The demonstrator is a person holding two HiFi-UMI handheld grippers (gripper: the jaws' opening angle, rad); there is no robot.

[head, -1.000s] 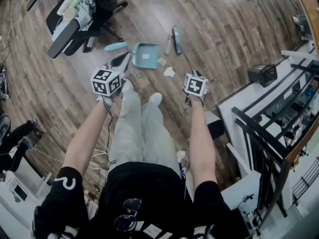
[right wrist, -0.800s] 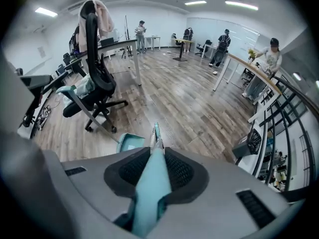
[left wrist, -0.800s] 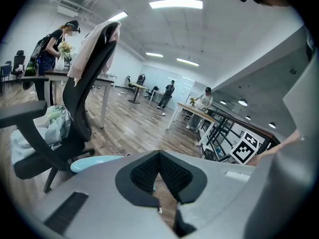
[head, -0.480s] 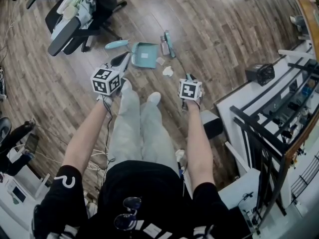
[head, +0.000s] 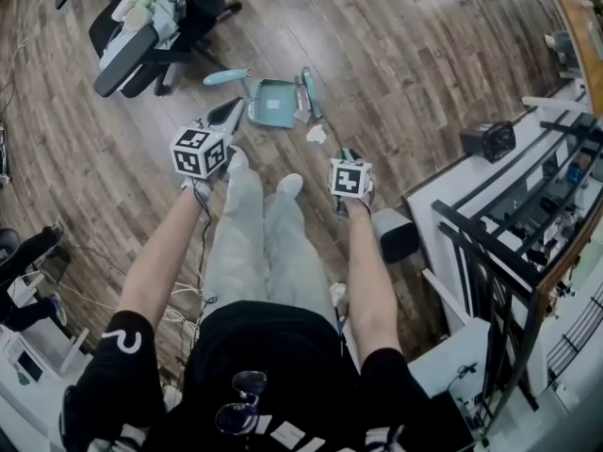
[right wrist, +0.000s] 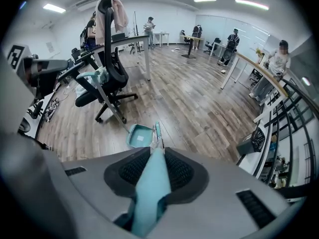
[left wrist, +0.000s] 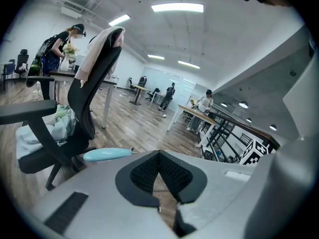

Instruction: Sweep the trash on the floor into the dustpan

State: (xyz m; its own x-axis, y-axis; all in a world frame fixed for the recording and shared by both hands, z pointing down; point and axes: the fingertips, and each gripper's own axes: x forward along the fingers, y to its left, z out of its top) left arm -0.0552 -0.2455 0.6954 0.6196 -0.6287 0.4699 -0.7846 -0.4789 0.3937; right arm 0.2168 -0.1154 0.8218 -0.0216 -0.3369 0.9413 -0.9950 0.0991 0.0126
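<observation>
Presently my right gripper [head: 348, 163] clamps the brush [head: 307, 90], its long axis running up-frame to the dustpan [head: 273, 102] at upper centre. Trash [head: 317, 134] lies just lower right of the pan; my left gripper [head: 224, 119] is closed, empty.

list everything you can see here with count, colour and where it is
dustpan: 1, teal, on floor ahead of feet
broom: 1, teal, head at dustpan's right side
paper scraps: at least 2, white, one on floor by broom, one in dustpan
office chair: 1, black, far left
box: 1, black, white surface at right
people: several, back of room
left gripper: grey, holding nothing
right gripper: grey, clamped on broom handle
</observation>
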